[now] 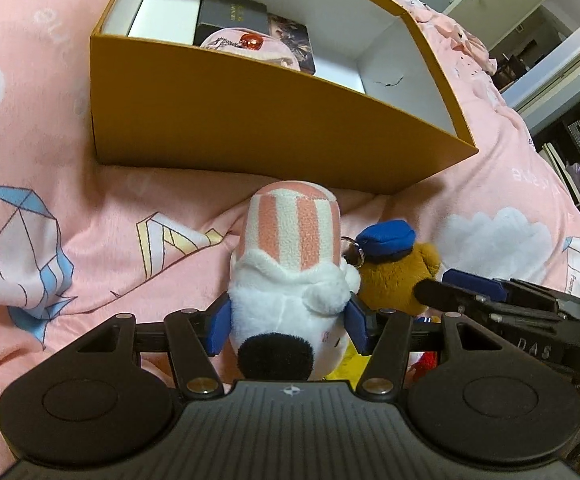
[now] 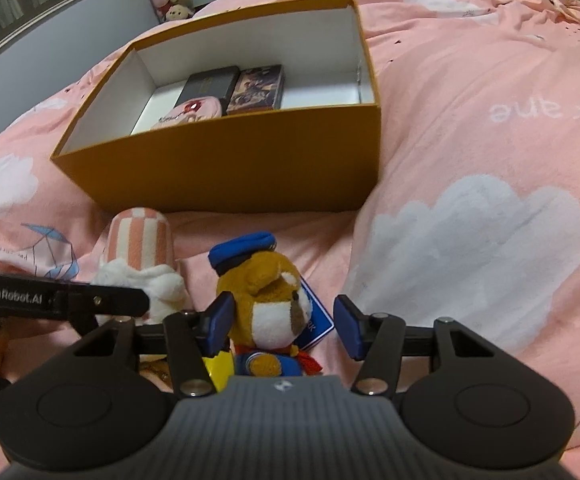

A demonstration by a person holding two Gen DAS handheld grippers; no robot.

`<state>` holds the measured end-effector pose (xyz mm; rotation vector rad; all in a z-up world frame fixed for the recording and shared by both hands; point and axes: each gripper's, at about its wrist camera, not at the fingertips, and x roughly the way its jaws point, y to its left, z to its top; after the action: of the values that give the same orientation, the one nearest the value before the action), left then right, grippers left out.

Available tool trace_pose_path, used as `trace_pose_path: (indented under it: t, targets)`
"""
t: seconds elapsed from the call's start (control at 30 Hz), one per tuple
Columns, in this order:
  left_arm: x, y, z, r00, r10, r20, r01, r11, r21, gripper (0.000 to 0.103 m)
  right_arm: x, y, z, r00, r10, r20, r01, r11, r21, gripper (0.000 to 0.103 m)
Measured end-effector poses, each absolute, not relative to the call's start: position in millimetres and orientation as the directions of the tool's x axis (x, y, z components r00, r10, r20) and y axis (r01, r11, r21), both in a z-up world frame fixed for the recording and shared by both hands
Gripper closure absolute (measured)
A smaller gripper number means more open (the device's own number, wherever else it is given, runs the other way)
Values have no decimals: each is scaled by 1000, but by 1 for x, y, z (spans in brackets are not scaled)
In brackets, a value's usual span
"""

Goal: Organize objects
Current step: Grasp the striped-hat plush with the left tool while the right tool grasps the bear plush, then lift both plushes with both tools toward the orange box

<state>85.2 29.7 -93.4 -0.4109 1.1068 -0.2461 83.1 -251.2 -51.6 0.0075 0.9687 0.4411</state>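
Note:
A white plush with a pink-striped hat lies on the pink bedspread in front of the orange box. My left gripper is shut on this plush, its blue pads pressing both sides. Beside it lies a brown bear plush with a blue cap. My right gripper is open around the bear, its left pad touching the bear and its right pad apart from it. The striped plush also shows in the right wrist view, and the bear in the left wrist view.
The orange box holds a black case, a dark picture box and a pink pouch. A blue tag lies beside the bear. The pink bedspread bulges on the right. Shelves stand at the far right.

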Motion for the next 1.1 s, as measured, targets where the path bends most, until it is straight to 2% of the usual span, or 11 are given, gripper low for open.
trace_pose_path:
  t: [0.1, 0.23, 0.47, 0.6, 1.1]
  targets:
    - [86, 28, -96, 428, -393, -814, -13, 898, -440, 37, 79, -243, -53, 464, 369, -805, -404, 897, 179, 47]
    - [87, 24, -97, 424, -388, -818, -4, 903, -431, 36, 77, -232, -60, 444, 342, -828, -443, 887, 129, 61]
    - [89, 20, -101, 420, -382, -823, 5, 908, -420, 35, 82, -236, -69, 441, 360, -822, -431, 888, 157, 63]
    - [85, 19, -94, 441, -373, -816, 20, 913, -406, 36, 82, -240, -64, 456, 374, -808, -418, 891, 177, 68]
    - [73, 11, -52, 568, -343, -748, 125, 935, -333, 36, 72, -248, -19, 612, 345, -712, -414, 906, 84, 69]
